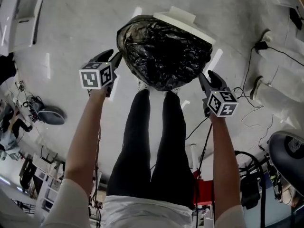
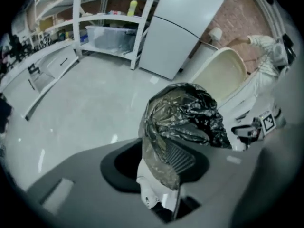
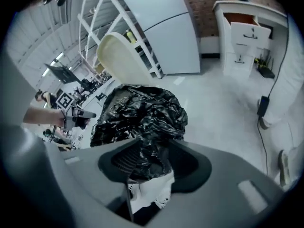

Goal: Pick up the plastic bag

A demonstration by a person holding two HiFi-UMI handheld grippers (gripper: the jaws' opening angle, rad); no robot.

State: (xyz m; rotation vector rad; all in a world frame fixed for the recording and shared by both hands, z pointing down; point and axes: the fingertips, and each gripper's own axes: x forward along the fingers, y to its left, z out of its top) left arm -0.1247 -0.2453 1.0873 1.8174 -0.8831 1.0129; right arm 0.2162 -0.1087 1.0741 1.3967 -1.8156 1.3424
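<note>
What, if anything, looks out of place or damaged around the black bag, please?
Nothing is spilled or visibly torn. The black plastic bag is crumpled and bulging, and its film lies draped between the parted jaws of the left gripper and right gripper on either side. The cream lid behind it stands open.

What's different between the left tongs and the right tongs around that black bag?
The left tongs sit at the left edge of the black bag, and the right tongs sit at its right edge, lower in the head view. The film across the left tongs is stretched thin and see-through brown. In the right tongs it hangs bunched and solid black. What they share: both stand open, with bag film between the jaws.
</note>
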